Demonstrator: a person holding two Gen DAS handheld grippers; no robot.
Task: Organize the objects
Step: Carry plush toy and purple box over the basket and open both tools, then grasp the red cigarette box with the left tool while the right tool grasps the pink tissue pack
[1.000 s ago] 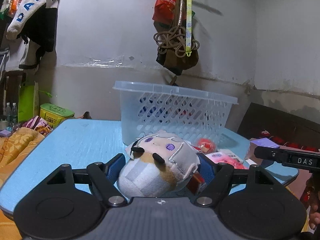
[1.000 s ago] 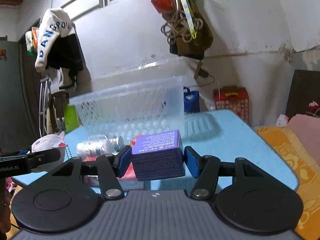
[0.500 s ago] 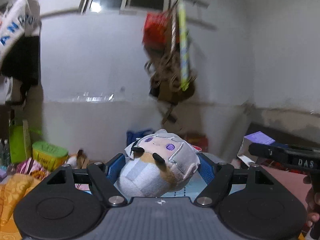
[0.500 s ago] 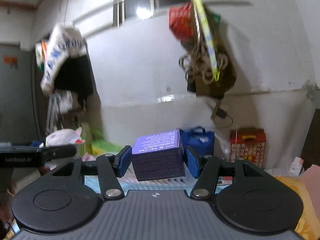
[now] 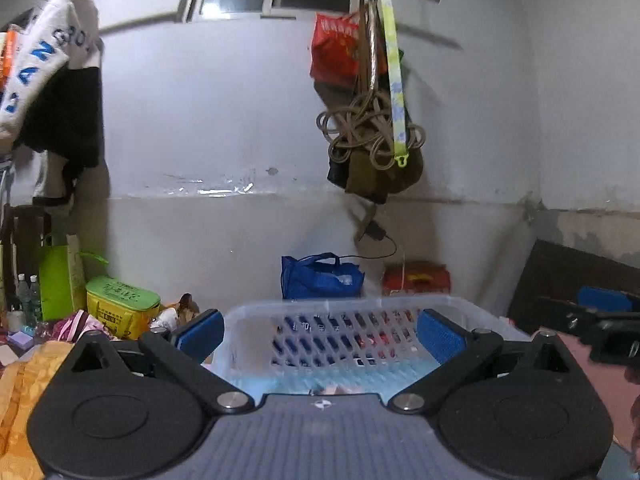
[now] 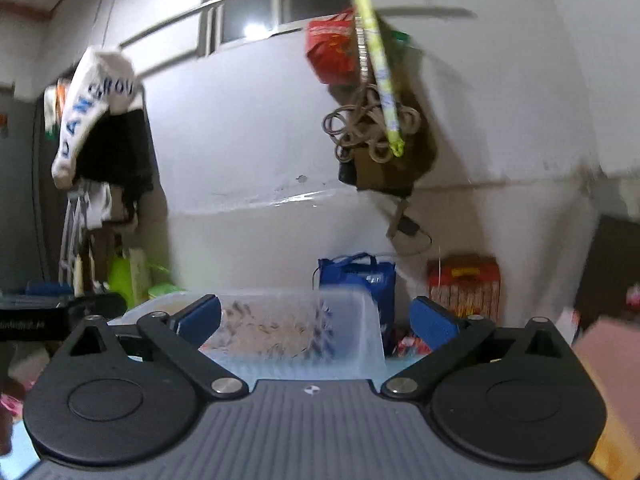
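My left hand-held gripper (image 5: 321, 330) is spread wide and holds nothing, above the translucent perforated plastic basket (image 5: 352, 336). My right hand-held gripper (image 6: 316, 320) is likewise wide apart and empty over that basket.

One clear perforated basket (image 5: 360, 332), lower centre. Two grippers: left gripper (image 5: 320, 330), right gripper (image 6: 316, 318), each with two blue pads. One blue bag (image 5: 320, 276), one red box (image 5: 416, 278), one green-lidded yellow box (image 5: 120, 306) at lower left.

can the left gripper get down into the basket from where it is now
Probably yes: the left gripper is open and empty, with the basket right ahead, its top uncovered and nothing between them.
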